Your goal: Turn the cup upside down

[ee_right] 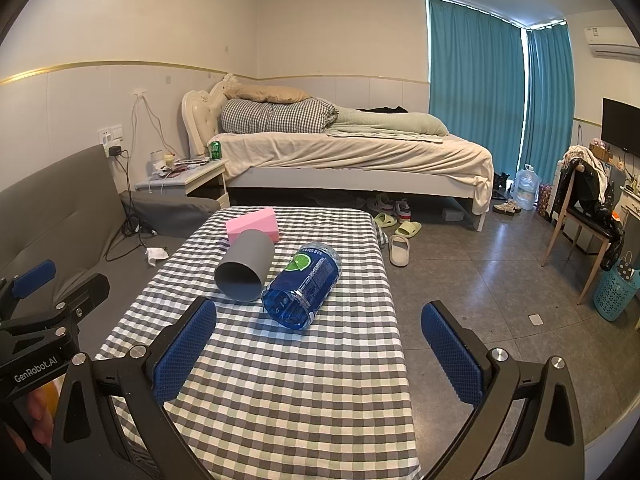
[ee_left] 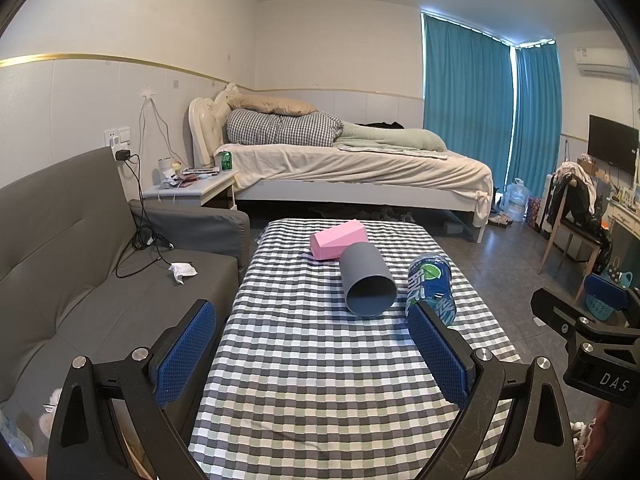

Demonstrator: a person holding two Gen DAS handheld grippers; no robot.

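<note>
- We take the checked table [ee_right: 280, 380] as our landmark; it fills the foreground in both wrist views.
- On its far half lies a blue plastic bottle [ee_right: 302, 290] on its side, and a pink block [ee_right: 252, 224] sits at the far end.
- The grey cup [ee_left: 366, 284] lies on its side between block and bottle, just beside the bottle, open mouth facing us.
- We judge it light, rigid and smooth-walled, likely to roll; gripping across the rim or mid-wall seems best.
- Our left gripper [ee_left: 312, 354] hovers over the table's near half, jaws spread and empty, the cup ahead and slightly right.
- Our right gripper [ee_right: 320, 354] is likewise spread and empty, the cup ahead to its left.
</note>
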